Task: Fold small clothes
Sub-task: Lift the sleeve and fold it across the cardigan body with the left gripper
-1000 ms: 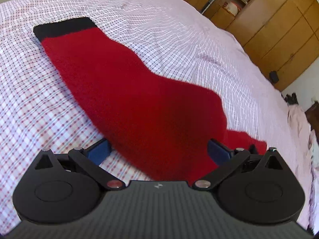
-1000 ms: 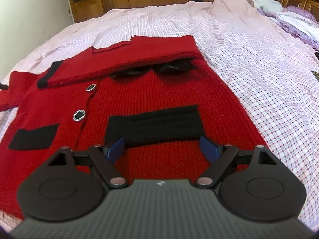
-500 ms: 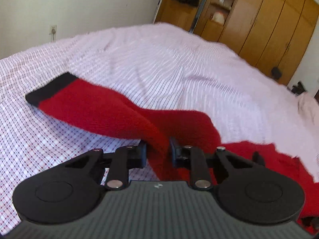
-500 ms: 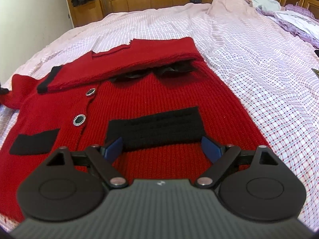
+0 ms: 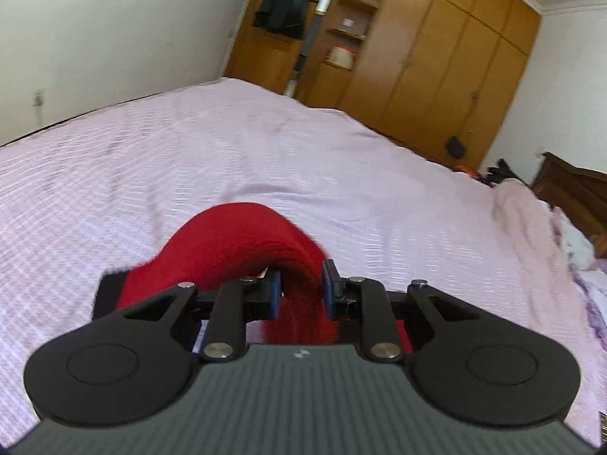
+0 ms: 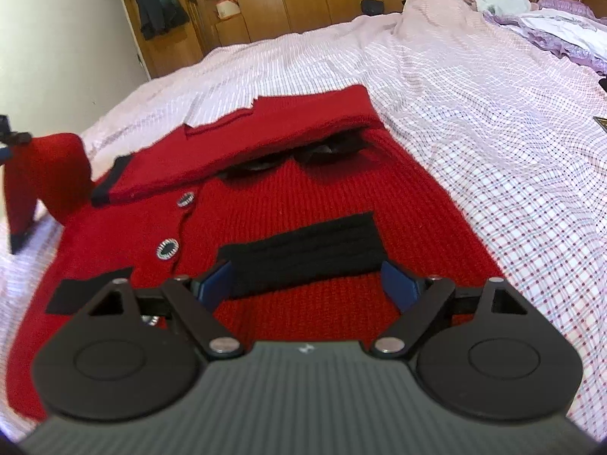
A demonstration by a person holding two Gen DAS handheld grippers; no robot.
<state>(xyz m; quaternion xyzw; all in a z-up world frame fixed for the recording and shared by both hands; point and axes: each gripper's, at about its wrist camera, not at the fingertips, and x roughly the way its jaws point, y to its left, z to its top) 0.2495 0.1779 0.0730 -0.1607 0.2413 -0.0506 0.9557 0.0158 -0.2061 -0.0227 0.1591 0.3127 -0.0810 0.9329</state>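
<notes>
No readable text, labels, brands, numbers or signs anywhere.

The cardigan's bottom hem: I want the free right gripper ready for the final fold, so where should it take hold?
Probably at the hem's right corner, coming from the checked bedsheet side: that edge lies flat and clear, beside the open right gripper.

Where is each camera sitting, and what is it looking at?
Left wrist: sits on the left gripper, shut on the lifted red sleeve, facing across the bed to the wardrobe.
Right wrist: sits on the open right gripper, looking down at the cardigan.
Only grippers show, no hands.
Shared: sleeve, bed, wardrobe, hanging dark garment.
</notes>
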